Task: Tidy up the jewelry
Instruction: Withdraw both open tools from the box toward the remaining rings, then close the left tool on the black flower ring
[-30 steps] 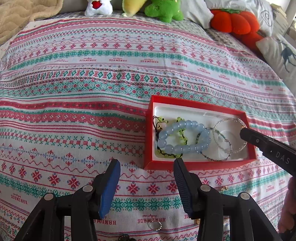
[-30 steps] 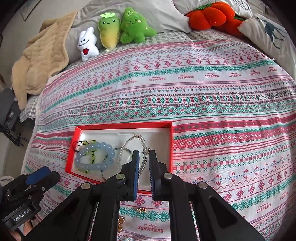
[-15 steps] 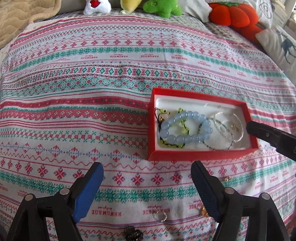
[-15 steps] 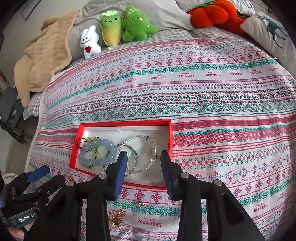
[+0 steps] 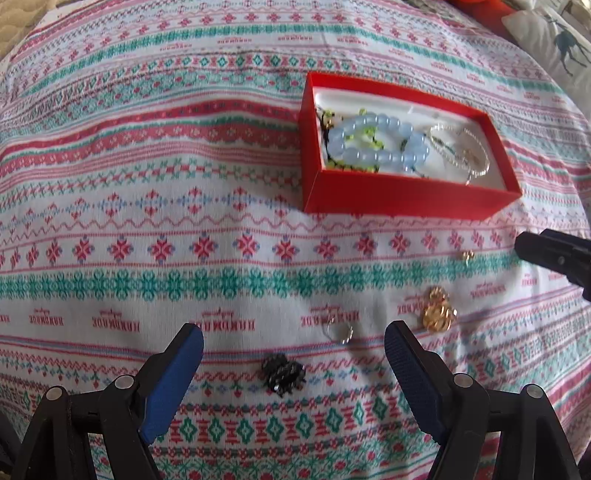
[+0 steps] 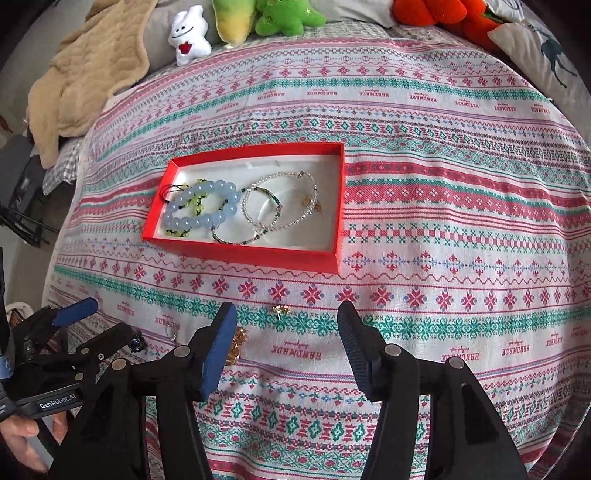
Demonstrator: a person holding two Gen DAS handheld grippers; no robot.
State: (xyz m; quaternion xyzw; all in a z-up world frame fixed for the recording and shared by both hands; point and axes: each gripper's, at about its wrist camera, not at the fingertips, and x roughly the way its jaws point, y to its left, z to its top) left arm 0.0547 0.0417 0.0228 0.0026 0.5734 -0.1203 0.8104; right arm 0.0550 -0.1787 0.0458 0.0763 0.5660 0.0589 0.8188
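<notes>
A red box (image 5: 399, 195) (image 6: 255, 254) on the patterned bedspread holds a blue bead bracelet (image 5: 376, 144) (image 6: 201, 210), a green-and-black bracelet and thin silver bracelets (image 6: 280, 206). Loose on the cloth in front of it lie a black bead piece (image 5: 283, 373), a silver ring (image 5: 338, 330), a gold charm (image 5: 437, 312) (image 6: 234, 347) and a small gold earring (image 5: 468, 255) (image 6: 280, 310). My left gripper (image 5: 293, 365) is open and empty, its fingers either side of the black piece. My right gripper (image 6: 286, 343) is open and empty, near the earring.
Plush toys (image 6: 280, 14), an orange pumpkin cushion (image 6: 439, 11) and a deer pillow (image 6: 546, 48) line the far edge of the bed. A beige blanket (image 6: 85, 74) lies at the far left. The left gripper's body shows in the right wrist view (image 6: 55, 354).
Both grippers opened wide and pulled back from the box toward the near edge. The right gripper let go of the silver bracelet, which now lies in the box.
</notes>
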